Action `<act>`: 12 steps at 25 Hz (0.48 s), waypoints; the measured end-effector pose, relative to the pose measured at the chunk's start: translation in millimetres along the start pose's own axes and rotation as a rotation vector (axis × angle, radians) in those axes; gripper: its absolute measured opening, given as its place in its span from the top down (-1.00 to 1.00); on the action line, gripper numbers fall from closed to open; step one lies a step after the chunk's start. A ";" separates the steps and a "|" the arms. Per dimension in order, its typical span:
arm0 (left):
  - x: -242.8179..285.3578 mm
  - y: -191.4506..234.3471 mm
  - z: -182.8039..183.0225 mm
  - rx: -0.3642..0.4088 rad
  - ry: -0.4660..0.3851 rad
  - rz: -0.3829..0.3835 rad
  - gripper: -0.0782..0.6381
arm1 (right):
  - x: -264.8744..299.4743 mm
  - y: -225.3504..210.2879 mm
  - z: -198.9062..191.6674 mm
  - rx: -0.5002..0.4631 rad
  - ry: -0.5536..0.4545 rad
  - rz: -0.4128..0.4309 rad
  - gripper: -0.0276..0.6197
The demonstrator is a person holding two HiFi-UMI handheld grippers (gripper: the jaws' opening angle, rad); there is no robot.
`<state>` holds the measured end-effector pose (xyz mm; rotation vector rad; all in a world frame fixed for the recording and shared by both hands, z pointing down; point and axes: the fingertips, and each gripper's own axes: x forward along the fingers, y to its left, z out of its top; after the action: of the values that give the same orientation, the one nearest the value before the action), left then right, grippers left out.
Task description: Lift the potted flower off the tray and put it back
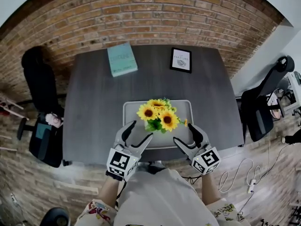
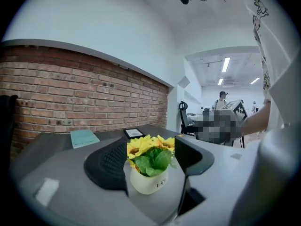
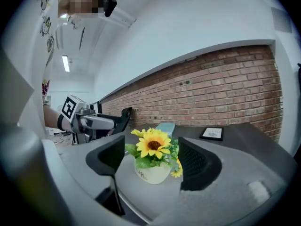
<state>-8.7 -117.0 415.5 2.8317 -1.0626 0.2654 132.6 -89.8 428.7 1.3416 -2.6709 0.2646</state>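
Note:
A small white pot of yellow sunflowers (image 1: 159,115) stands on a grey tray (image 1: 128,108) at the near middle of the dark table. My left gripper (image 1: 140,131) hovers over the tray's front left, open and holding nothing. Over the front right, my right gripper (image 1: 185,134) is open too. In the left gripper view the pot (image 2: 148,181) shows between the wide jaws of the left gripper (image 2: 150,161), with the pads clear of it. From the right gripper view the pot (image 3: 153,174) stands ahead of the right gripper (image 3: 154,160), untouched.
A teal book (image 1: 122,59) and a framed card (image 1: 181,60) lie at the table's far side by the brick wall. Office chairs stand to the left (image 1: 40,102) and to the right (image 1: 263,107) of the table (image 1: 94,102). Cables trail on the floor at the right.

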 end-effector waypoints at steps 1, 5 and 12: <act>-2.2 -1.7 8.7 0.000 -0.014 0.002 -0.10 | -4.2 -0.1 7.5 -0.007 -0.014 -0.013 -0.14; -8.8 -6.3 39.7 -0.026 -0.093 0.005 -0.04 | -15.4 1.9 39.4 -0.032 -0.076 -0.035 -0.08; -23.6 -15.9 79.5 -0.044 -0.172 0.016 0.07 | -24.8 8.8 86.8 -0.047 -0.169 -0.023 0.13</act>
<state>-5.7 -102.6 332.4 2.8494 -1.1083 -0.0006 136.2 -84.3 338.2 1.4392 -2.7755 0.0885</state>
